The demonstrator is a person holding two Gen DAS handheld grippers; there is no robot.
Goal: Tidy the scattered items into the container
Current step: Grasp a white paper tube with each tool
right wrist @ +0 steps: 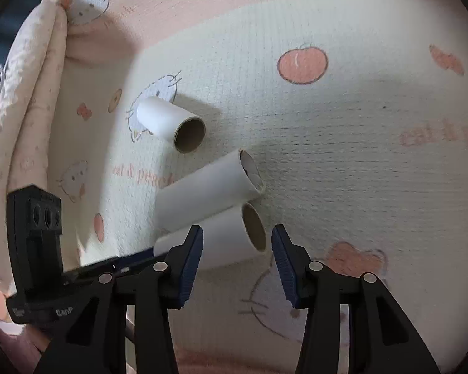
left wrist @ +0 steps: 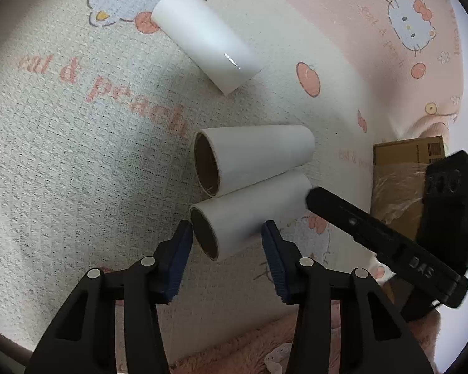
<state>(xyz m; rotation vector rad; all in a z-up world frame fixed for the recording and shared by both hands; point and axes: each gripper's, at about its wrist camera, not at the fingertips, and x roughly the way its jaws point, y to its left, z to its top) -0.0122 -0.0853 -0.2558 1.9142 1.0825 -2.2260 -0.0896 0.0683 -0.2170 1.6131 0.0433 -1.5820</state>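
White rolls: three paper rolls lie on the blanket (left wrist: 78, 155); I'm starting the pickup.
Left gripper (left wrist: 227, 233): fingers spread around the nearest roll (left wrist: 249, 212), not pinching.
Right gripper (right wrist: 237, 240): spread at its other end.
Next: I squeeze, lift, carry to the box (left wrist: 402, 168).

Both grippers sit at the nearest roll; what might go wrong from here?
1. The nearest roll touches the middle roll; closing on it may knock that one rolling.
2. The left gripper and right gripper straddle opposite ends of one roll and could collide.

Three white paper rolls (left wrist: 206, 39) (left wrist: 255, 155) (left wrist: 252, 215) and one cardboard box (left wrist: 402, 180).
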